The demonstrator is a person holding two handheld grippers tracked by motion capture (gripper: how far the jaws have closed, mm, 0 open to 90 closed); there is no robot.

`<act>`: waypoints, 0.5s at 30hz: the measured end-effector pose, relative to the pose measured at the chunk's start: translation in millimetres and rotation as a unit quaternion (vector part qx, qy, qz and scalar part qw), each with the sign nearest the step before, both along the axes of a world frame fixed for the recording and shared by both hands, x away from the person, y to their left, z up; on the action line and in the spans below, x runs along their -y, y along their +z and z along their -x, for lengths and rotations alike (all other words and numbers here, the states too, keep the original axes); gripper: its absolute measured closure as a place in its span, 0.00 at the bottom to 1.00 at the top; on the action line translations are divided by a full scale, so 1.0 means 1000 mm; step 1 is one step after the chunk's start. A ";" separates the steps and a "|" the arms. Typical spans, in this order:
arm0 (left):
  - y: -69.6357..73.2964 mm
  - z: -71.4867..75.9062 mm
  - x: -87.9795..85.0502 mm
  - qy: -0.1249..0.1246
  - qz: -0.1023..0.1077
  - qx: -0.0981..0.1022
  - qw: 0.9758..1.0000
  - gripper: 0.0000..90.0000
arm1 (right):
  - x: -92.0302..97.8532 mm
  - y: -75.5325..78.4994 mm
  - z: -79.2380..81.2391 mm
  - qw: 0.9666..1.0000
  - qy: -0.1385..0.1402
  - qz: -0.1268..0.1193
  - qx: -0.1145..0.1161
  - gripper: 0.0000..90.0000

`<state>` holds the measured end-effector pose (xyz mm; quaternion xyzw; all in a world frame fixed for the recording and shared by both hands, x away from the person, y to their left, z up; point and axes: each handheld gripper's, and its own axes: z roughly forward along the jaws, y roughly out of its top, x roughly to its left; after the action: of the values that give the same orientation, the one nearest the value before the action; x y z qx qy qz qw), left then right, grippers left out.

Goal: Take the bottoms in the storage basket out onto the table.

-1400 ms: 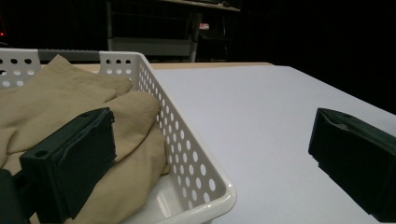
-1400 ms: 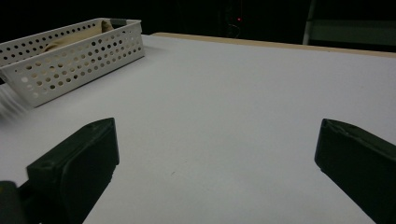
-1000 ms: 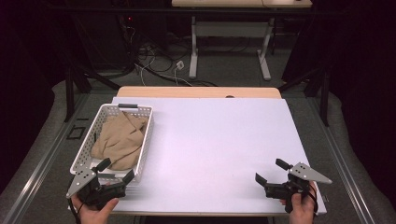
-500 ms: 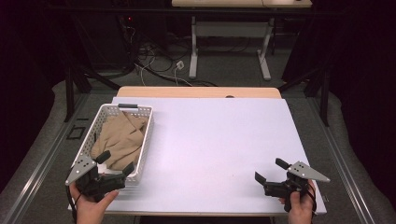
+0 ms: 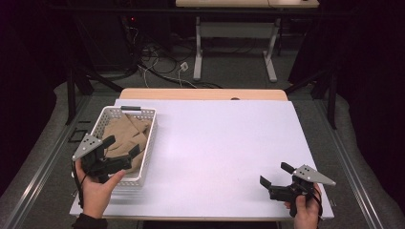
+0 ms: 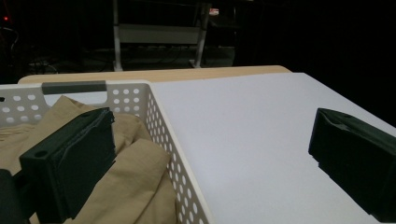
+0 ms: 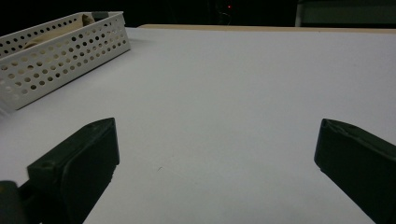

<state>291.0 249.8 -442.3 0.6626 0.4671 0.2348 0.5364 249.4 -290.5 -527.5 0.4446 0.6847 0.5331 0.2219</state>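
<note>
From my feed, the white tabletop (image 5: pixel 224 152) takes up the middle, with a strip of bare wood edge (image 5: pixel 203 94) at its 12 o'clock side. Past that, at 12 o'clock, stands a second desk on white legs (image 5: pixel 197 50), and a tangle of cables (image 5: pixel 157 62) lies on the grey floor (image 5: pixel 239 71) at 11 o'clock. The surroundings at 9 and 3 o'clock are dark; light falls mostly on the tabletop. Black stand legs (image 5: pixel 76 81) angle down at 10 o'clock.
</note>
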 end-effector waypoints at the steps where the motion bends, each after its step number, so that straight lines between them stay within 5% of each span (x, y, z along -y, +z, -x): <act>1: 0.003 -0.006 -0.001 0.002 0.009 -0.006 1.000 0.01 | 0.000 0.000 0.000 1.000 0.000 -0.002 -0.002 0.00; 6: 0.008 -0.015 -0.002 0.009 0.021 -0.014 1.000 0.02 | 0.000 0.000 0.000 1.000 0.000 0.000 -0.003 0.00; 15: 0.013 -0.027 -0.004 0.023 0.013 -0.018 0.999 0.03 | 0.001 0.000 0.000 1.000 0.001 0.003 -0.002 0.00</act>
<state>318.4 254.0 -428.8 0.6486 0.4950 0.2291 0.5308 249.7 -291.2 -527.9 0.4447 0.6869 0.5306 0.2212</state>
